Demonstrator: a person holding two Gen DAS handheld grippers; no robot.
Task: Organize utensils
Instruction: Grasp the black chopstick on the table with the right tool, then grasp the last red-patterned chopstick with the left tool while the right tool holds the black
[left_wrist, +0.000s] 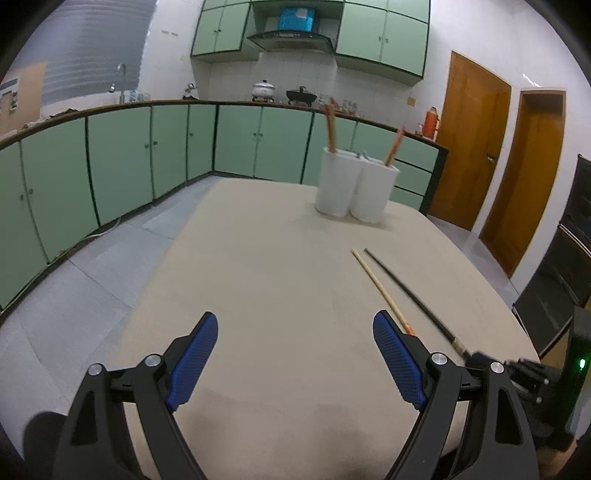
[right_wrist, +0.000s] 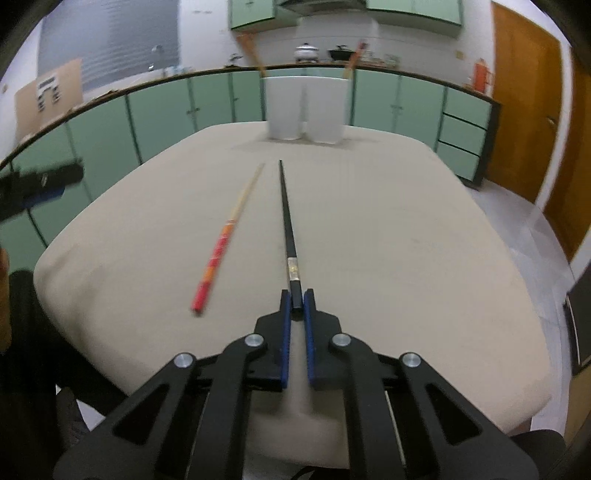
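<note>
The right gripper (right_wrist: 297, 300) is seen with its ribbed blue jaws clamped on the butt end of a slim, square-sectioned black chopstick (right_wrist: 286, 214), which is pointed away over the matte beige worktop (right_wrist: 406, 229). Just beside it, a pale wooden chopstick (right_wrist: 231, 230) with a red and orange handle is laid flat. At the far edge, two joined white cylindrical holders (right_wrist: 304, 109) are stood upright, with chopsticks leaning inside. The left gripper (left_wrist: 295, 354) is held with its jaws wide apart, nothing between them.
</note>
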